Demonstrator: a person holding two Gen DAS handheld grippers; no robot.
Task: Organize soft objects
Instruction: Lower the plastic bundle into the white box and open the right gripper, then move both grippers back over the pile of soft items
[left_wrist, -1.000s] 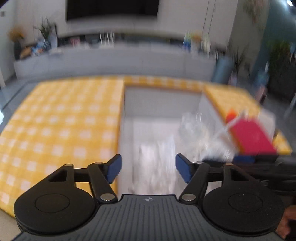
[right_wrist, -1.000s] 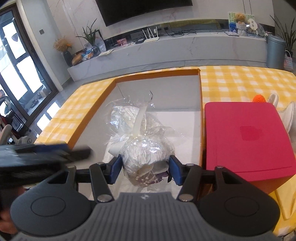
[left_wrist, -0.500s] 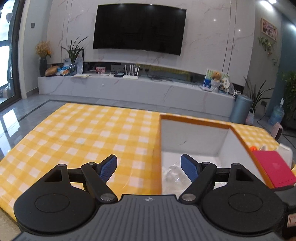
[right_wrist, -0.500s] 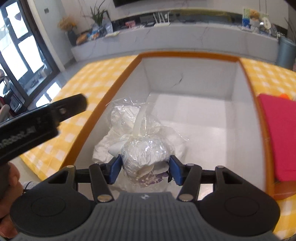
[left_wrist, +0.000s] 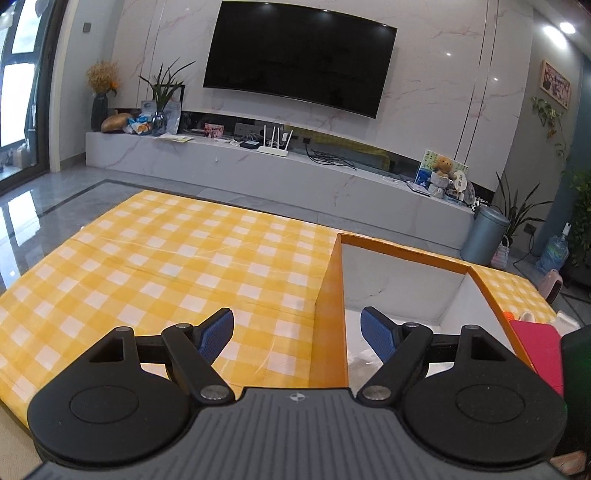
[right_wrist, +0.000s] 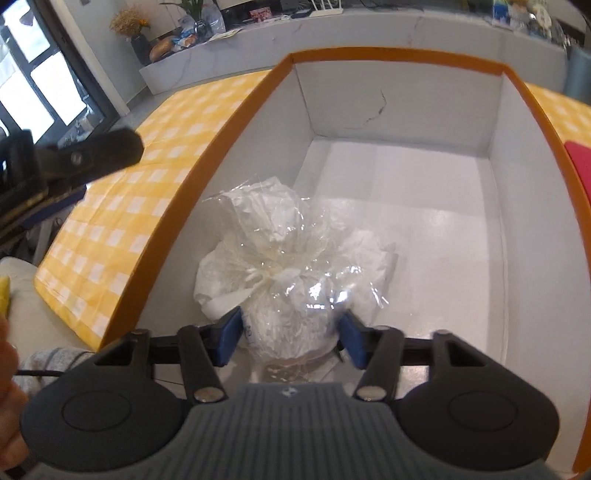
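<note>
Right gripper (right_wrist: 290, 341) jaws opening around the wrapped bundle (right_wrist: 284, 280), which sits on the floor of the box (right_wrist: 402, 107) in its near-left corner; looks like the release step. Left gripper (left_wrist: 297, 334) wide open, empty, straddling the box wall; next: lift right clear without snagging cellophane.

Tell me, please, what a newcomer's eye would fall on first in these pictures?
First the crinkly cellophane bundle in the box's near left corner, between the opening right gripper. Then the yellow checked cloth around the box, under the open, empty left gripper.
</note>
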